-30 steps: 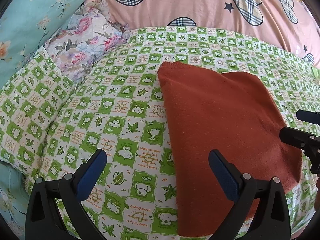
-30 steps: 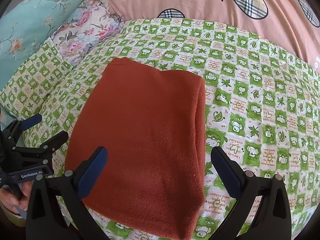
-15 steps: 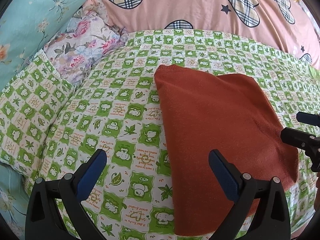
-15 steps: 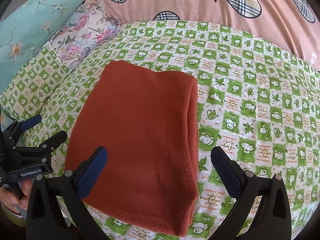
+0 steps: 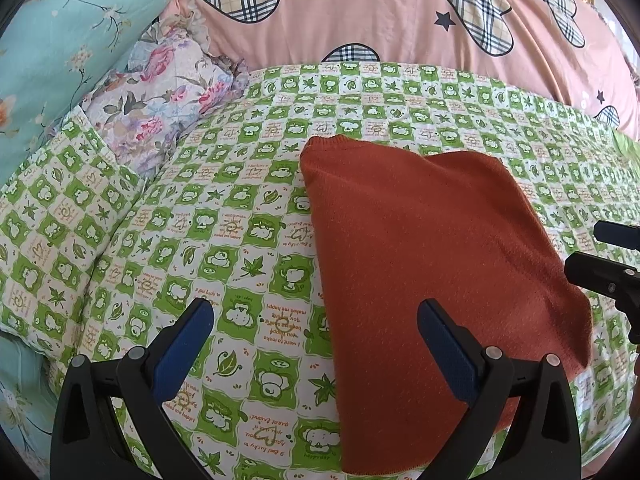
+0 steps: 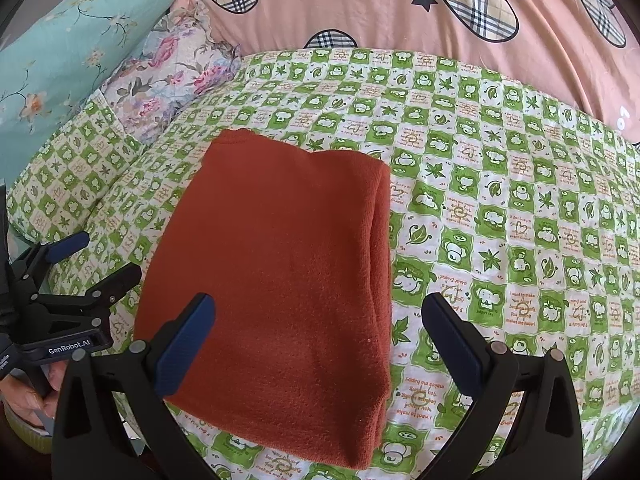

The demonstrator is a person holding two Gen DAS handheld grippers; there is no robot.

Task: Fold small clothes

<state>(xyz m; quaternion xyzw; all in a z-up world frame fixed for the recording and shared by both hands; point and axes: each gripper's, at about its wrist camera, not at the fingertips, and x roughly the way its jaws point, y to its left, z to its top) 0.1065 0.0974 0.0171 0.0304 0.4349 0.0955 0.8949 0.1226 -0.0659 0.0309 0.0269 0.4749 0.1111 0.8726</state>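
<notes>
Both claws, left [image 5: 312,338] and right [image 6: 316,332], wide open, empty; sweater [image 6: 280,272] looks soft, floppy, so I'd pinch near-edge corners.

Setting: home bedroom, work surface is a made bed. Evidence: green-and-white checked bedsheet [image 6: 500,208] printed with cartoon animals and leaves, covering the mattress; pink quilt [image 6: 400,4] with plaid hearts and stars, bunched behind the sheet; floral pillow [image 6: 172,76] at the sheet's far left corner; teal flowered pillow [image 6: 68,40] beside that.
</notes>
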